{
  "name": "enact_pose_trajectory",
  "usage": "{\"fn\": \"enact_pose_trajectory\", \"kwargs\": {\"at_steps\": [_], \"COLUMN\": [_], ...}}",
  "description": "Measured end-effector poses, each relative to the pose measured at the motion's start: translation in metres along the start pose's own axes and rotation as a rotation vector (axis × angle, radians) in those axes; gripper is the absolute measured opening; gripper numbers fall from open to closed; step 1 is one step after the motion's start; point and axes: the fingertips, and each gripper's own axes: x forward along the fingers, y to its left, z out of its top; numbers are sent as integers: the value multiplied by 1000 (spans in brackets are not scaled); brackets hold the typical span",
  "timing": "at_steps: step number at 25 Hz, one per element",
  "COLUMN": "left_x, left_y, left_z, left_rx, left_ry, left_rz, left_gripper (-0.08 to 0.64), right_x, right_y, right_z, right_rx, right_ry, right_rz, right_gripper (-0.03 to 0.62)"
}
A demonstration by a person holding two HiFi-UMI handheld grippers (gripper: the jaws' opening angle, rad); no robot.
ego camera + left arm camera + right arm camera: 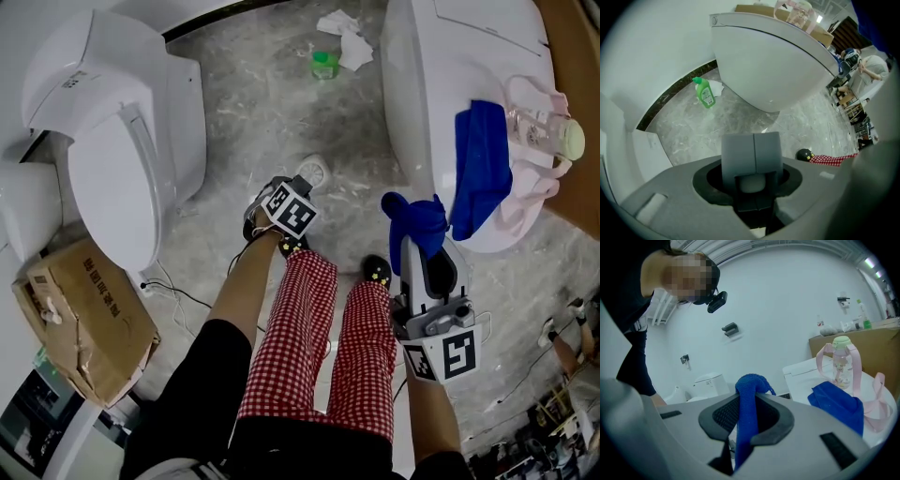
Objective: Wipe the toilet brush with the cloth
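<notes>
Standing on a grey marbled floor [253, 103] in red checked trousers [300, 328]; holding the right gripper [419, 246] out nearly level toward the right-hand toilet [422, 75], fingers clenched on the cloth [417, 217], blue, bunched above the tips and trailing down between them; pointing the left gripper [289, 211] steeply down, just beside a black shoe [258, 220]; fingers there released, spread either side of a grey block with a seam down its middle, apparently the handle of the toilet brush [751, 150]; dark gaps at both flanks of the block, so not pressed on it; well apart from the cloth, with no contact between the two.

Lying on the right-hand toilet's closed lid: a second blue cloth [480, 169], draped toward the rim and touching a clear bottle [544, 131] with pink straps and a pale green cap; farther off on the floor, a green bottle [324, 64] just beside crumpled white paper [345, 37]; over on the left, the left-hand toilet [112, 141] with lid down, and a torn cardboard box [84, 319] near its base.
</notes>
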Motion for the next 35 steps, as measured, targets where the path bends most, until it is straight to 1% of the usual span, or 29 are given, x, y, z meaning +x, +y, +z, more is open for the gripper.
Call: {"fn": "enact_pose_trajectory", "kwargs": {"at_steps": [6, 14, 21, 30, 35], "left_x": [-6, -20, -38, -64, -81], "left_y": [5, 6, 5, 2, 1], "left_z": [-2, -2, -4, -17, -22], "left_rx": [-55, -65, -89, -110, -140], "left_ry": [-13, -34, -72, -118, -169], "left_rz": [22, 14, 19, 26, 35], "left_gripper": [175, 175, 175, 175, 175], "right_x": [-2, 1, 10, 12, 6], "right_y": [-2, 0, 14, 37, 46], "right_z": [2, 5, 10, 18, 20], "right_rx": [-10, -8, -15, -34, -48], "right_ry": [-1, -2, -3, -10, -13], "right_rz": [2, 0, 38, 83, 91], "right_gripper": [66, 66, 66, 66, 66]}}
